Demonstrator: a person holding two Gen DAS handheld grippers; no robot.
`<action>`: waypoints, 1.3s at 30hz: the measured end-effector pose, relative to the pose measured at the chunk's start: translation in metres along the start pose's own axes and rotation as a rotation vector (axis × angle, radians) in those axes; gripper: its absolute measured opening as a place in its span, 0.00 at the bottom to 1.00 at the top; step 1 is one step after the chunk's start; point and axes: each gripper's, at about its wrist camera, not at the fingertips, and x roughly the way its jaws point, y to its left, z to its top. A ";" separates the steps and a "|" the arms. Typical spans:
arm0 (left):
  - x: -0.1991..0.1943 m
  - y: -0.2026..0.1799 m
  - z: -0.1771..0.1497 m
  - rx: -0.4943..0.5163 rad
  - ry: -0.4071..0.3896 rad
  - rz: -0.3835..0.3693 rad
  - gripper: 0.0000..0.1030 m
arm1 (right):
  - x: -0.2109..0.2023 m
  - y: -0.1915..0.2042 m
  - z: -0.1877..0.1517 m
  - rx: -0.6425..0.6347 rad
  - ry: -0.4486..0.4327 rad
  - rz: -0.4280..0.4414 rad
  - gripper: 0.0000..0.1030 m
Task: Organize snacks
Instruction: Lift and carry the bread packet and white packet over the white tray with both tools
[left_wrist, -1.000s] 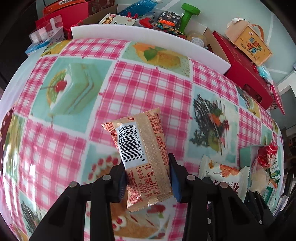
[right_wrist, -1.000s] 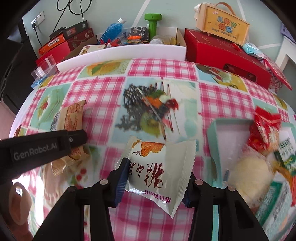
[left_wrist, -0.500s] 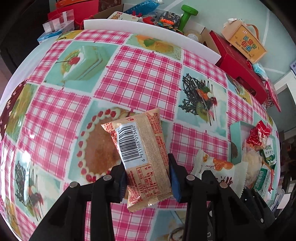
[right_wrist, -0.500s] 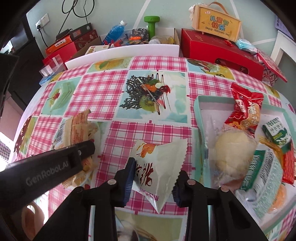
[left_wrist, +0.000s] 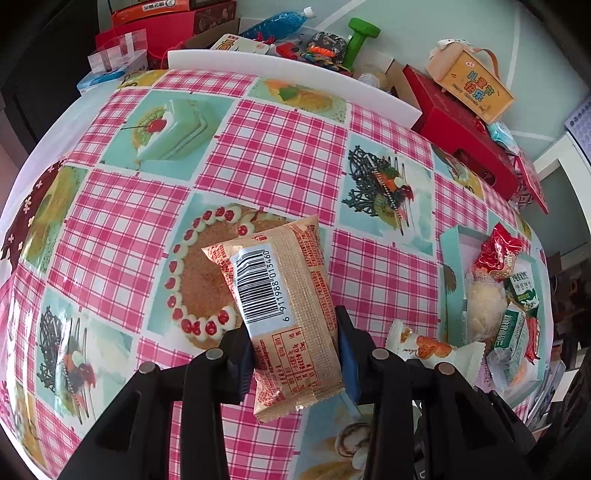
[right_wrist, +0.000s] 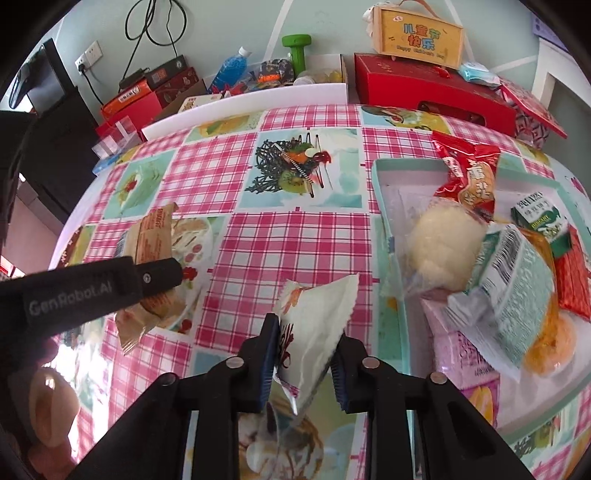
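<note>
My left gripper (left_wrist: 291, 343) is shut on a tan snack packet (left_wrist: 280, 295) with a barcode, held upright above the checked tablecloth. My right gripper (right_wrist: 304, 347) has a white snack packet (right_wrist: 317, 306) between its blue pads. Its jaws are closing, and the pads press the packet into a crumpled shape. A teal tray (right_wrist: 384, 206) lies just right of it, piled with several snacks, among them a red packet (right_wrist: 469, 173) and a pale bun (right_wrist: 443, 240). In the right wrist view the left gripper (right_wrist: 103, 288) and its tan packet (right_wrist: 155, 229) sit at the left.
A white foam board (left_wrist: 295, 74) lines the table's far edge. Behind it are a red box (right_wrist: 432, 96), a wooden carry box (right_wrist: 417, 33), a green dumbbell (right_wrist: 297, 51) and a blue bottle (right_wrist: 231, 70). A hand (right_wrist: 48, 406) shows at lower left.
Both grippers have carried their packets to the right, nearer the teal tray. The right jaws have narrowed on the white packet, which is now squeezed and lifted.
</note>
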 end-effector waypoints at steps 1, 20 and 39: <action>0.000 -0.002 0.001 0.005 -0.001 -0.002 0.39 | -0.002 0.000 -0.001 -0.004 -0.005 -0.001 0.25; -0.020 -0.026 0.002 0.063 -0.065 0.004 0.39 | -0.045 -0.010 0.005 -0.006 -0.114 0.039 0.19; -0.046 -0.134 -0.007 0.283 -0.134 -0.104 0.39 | -0.121 -0.130 0.017 0.272 -0.296 -0.013 0.19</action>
